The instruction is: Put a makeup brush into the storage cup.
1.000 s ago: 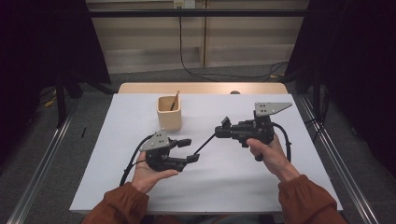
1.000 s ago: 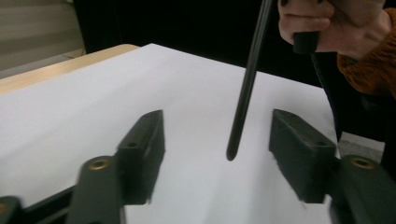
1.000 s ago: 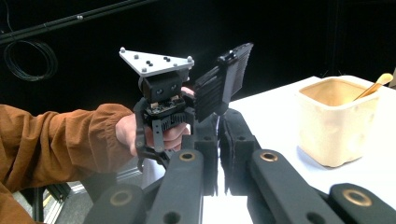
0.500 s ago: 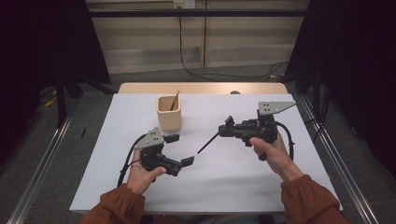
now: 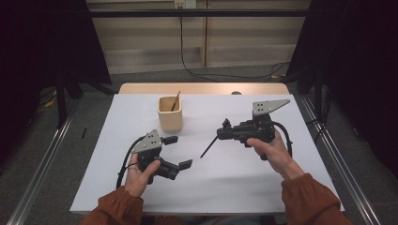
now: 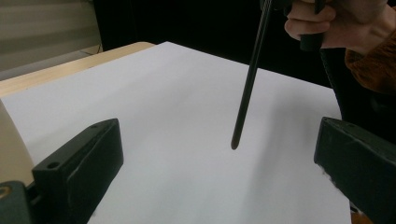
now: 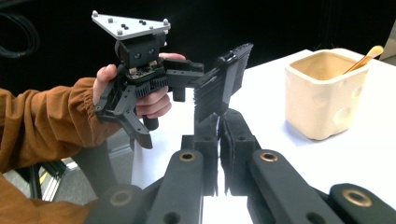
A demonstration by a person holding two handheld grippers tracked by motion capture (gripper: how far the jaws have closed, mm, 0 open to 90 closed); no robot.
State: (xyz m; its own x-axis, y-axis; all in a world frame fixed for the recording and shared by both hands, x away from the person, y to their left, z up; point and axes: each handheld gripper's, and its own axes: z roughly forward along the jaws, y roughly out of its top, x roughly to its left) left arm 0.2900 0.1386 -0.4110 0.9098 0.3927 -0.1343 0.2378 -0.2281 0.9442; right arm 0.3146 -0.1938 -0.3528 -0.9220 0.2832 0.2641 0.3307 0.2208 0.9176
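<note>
We hold the left tongs [image 5: 179, 152] low over the white surface [image 5: 234, 178], and their jaws have just been opening; they now stand spread wide with nothing between the pads. In the left gripper view the black stick [image 6: 250, 74] hangs slanted ahead of those jaws, its tip just above the surface. Our right tongs [image 5: 224, 132] are pressed together, pinching the stick's upper end, so it slopes down toward the left tongs. The cream cup [image 5: 170, 113] stands farther back on the surface, a wooden stick [image 5: 175, 101] leaning inside it.
</note>
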